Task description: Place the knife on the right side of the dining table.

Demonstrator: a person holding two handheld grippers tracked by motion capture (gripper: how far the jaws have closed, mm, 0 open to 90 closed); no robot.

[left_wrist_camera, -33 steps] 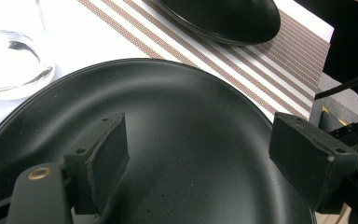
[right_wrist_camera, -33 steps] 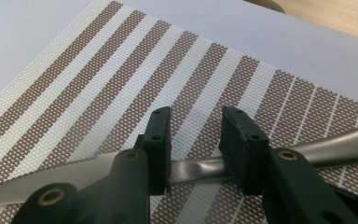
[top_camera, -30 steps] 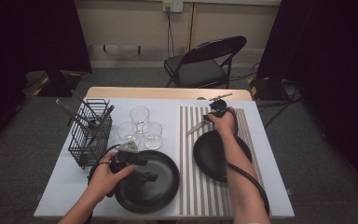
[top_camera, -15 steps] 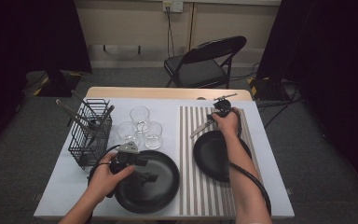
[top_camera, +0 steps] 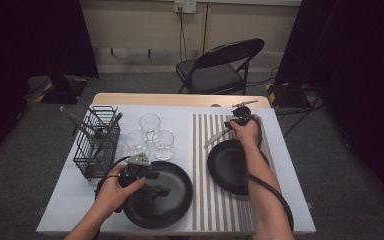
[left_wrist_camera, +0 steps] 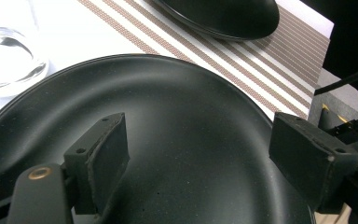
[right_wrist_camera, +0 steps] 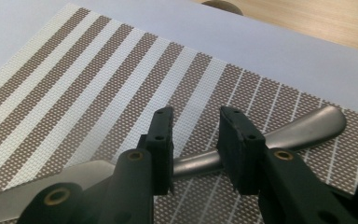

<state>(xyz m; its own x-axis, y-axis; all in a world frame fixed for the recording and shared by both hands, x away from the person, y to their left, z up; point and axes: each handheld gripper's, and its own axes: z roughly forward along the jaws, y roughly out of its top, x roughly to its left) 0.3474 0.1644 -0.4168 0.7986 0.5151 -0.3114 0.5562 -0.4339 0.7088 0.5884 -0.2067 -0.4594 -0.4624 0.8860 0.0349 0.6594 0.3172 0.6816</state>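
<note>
A metal table knife [top_camera: 214, 138] [right_wrist_camera: 307, 126] lies slanted on the striped placemat [top_camera: 202, 200] [right_wrist_camera: 74, 70], just beyond a black plate [top_camera: 227, 167] [left_wrist_camera: 223, 14]. My right gripper [top_camera: 229, 126] [right_wrist_camera: 196, 126] hovers over the knife's handle end. Its jaws stand a little apart and the knife runs crosswise under them, with no pad pressing on it. My left gripper [top_camera: 157, 187] [left_wrist_camera: 214, 154] hangs open over a second, larger black plate [top_camera: 175, 205] [left_wrist_camera: 191, 93] near the front edge, with nothing between its pads.
Three clear glasses [top_camera: 150, 122] stand at mid-table, one showing in the left gripper view [left_wrist_camera: 4, 56]. A black wire basket [top_camera: 97, 145] holding utensils stands at the left. A folding chair [top_camera: 220, 65] stands beyond the table's far edge.
My right hand and the knife have shifted slightly to the right on the mat. The left hand has stayed where it was.
</note>
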